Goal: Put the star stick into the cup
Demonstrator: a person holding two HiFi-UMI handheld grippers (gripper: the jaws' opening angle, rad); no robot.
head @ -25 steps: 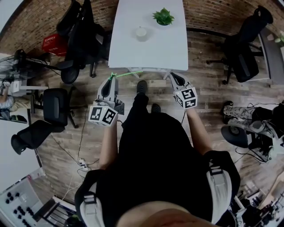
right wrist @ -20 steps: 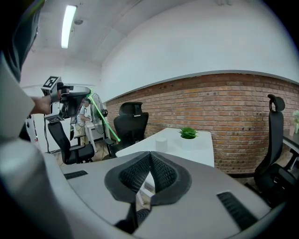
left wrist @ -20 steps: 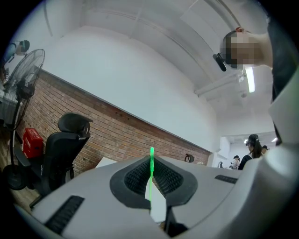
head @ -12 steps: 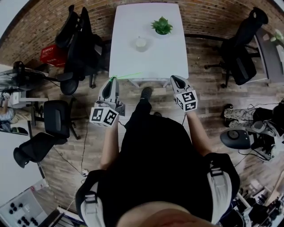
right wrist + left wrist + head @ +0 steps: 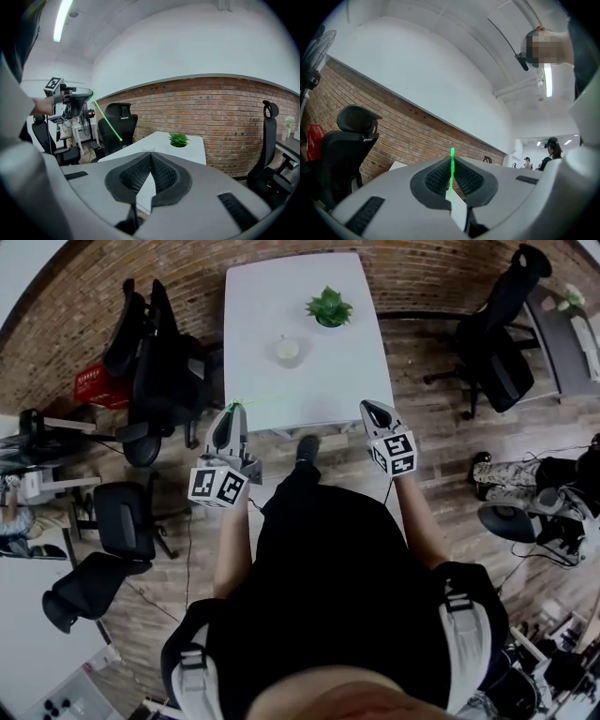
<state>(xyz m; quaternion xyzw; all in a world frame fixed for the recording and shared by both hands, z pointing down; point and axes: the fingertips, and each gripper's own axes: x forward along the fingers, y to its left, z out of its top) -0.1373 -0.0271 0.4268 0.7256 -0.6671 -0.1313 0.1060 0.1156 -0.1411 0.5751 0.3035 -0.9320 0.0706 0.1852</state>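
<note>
Left gripper (image 5: 228,414) clamped on one end of the green star stick (image 5: 107,118), short of the cup (image 5: 287,350). Right gripper (image 5: 374,412) closed, empty. The stick is probably light, thin and bendable, so an end grip suits.

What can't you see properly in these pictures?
- Star on the stick: too small to make out in any view.
- Inside of the cup: too small in the head view; in the right gripper view only its top peeks over the right tongs.
- Stick's held end: hidden between the left tongs, left gripper view.
</note>
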